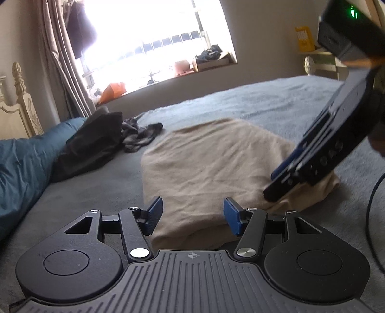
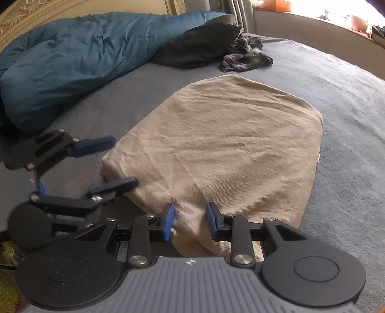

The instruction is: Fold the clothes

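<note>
Folded beige garment (image 2: pixel 223 144) on bed (image 2: pixel 349 108) (grey cover), both grippers' jaws apart at near edge

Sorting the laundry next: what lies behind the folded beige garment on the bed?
Behind the folded beige garment lie a crumpled grey striped garment, a black garment and a teal duvet on the grey bed cover. What the piles cover cannot be seen.

From the left wrist we look low across the bed (image 1: pixel 264 101) toward the window (image 1: pixel 156 36). From the right wrist we look steeply down, close over the beige cloth (image 2: pixel 228 144), toward the headboard (image 2: pixel 36 14). Both views share cloth and blue duvet (image 2: pixel 72 55).
</note>
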